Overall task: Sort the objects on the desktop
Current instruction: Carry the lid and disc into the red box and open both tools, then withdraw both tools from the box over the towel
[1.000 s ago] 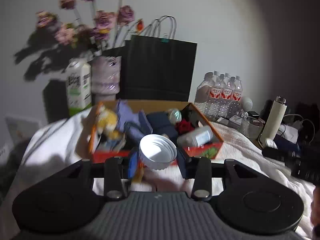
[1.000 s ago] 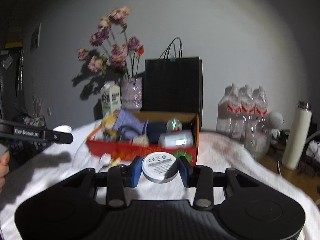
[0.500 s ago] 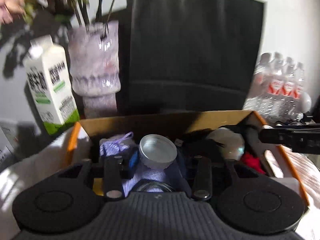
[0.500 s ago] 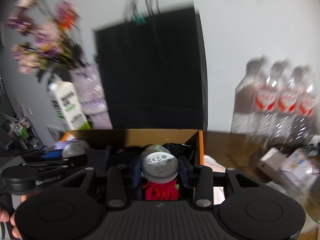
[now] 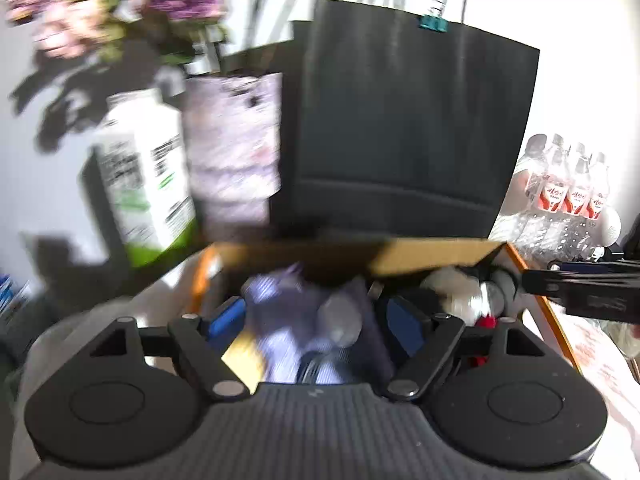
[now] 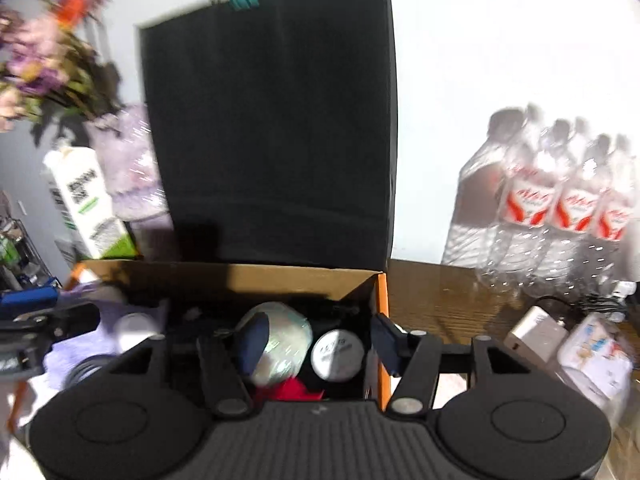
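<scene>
Both grippers hover over the orange cardboard box [image 5: 436,254] [image 6: 280,276] full of small objects. My left gripper [image 5: 316,318] is open; a round silvery lid [image 5: 340,318] lies loose between its blue pads on lilac cloth [image 5: 276,292]. My right gripper [image 6: 320,340] is open; a round grey disc with a label [image 6: 337,355] lies in the box's right corner beside a pale ball [image 6: 282,340] and something red [image 6: 292,390]. The right gripper shows in the left wrist view [image 5: 580,292]; the left gripper shows in the right wrist view [image 6: 36,312].
A black paper bag [image 5: 404,132] [image 6: 272,120] stands right behind the box. A milk carton [image 5: 144,172], a vase of flowers [image 5: 232,140] and packed water bottles [image 6: 560,208] line the wall. A white charger [image 6: 536,336] and a packet [image 6: 596,356] lie on the wooden desk, right.
Both grippers have opened over the box. The left one let go of the silvery lid and the right one let go of the labelled disc; both now lie in the box.
</scene>
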Demonstrator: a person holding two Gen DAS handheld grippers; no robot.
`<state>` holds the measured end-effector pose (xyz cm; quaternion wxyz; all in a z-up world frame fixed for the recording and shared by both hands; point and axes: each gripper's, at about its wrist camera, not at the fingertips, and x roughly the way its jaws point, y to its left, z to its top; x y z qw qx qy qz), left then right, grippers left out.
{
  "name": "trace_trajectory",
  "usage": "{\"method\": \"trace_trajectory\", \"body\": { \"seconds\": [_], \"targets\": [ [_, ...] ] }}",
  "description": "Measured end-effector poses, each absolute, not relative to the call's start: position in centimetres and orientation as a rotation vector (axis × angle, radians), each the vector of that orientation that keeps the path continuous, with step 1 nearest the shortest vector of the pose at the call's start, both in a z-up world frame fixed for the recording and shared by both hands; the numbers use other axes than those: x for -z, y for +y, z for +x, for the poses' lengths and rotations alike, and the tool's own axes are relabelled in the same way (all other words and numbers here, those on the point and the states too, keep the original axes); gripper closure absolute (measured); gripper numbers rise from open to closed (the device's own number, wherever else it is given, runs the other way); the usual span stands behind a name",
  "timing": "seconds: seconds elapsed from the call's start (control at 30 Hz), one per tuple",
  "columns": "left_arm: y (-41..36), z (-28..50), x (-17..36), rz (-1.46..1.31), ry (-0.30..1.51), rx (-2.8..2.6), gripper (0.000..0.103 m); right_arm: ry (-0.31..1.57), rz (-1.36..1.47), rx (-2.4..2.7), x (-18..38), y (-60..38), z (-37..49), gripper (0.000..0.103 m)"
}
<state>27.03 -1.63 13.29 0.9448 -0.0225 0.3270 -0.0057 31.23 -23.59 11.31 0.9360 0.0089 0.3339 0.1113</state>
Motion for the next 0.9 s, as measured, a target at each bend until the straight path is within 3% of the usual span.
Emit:
{"method": "trace_trajectory", "body": {
  "seconds": [0.33, 0.53, 0.63, 0.9],
  "targets": [
    [0.6, 7.7, -12.9, -0.044, 0.700, 0.129, 0.017, 0.571, 0.008, -0.355, -11.1, -24.3, 10.1, 0.019],
    [1.5, -1.9, -12.4, -0.131, 0.713, 0.110, 0.016, 0.568, 0.013, -0.377, -8.1, -24.6, -1.2, 0.018],
    [0.9, -5.2, -11.9, -0.128, 0.658, 0.118, 0.009, 0.579, 0.001, -0.389, -6.7, -24.6, -5.0, 0.017],
    [-2.1, -7.8, -7.7, -0.075, 0.617, 0.166, 0.006, 0.547, -0.052, -0.362, -2.6, -24.7, -10.4, 0.017]
  ]
}}
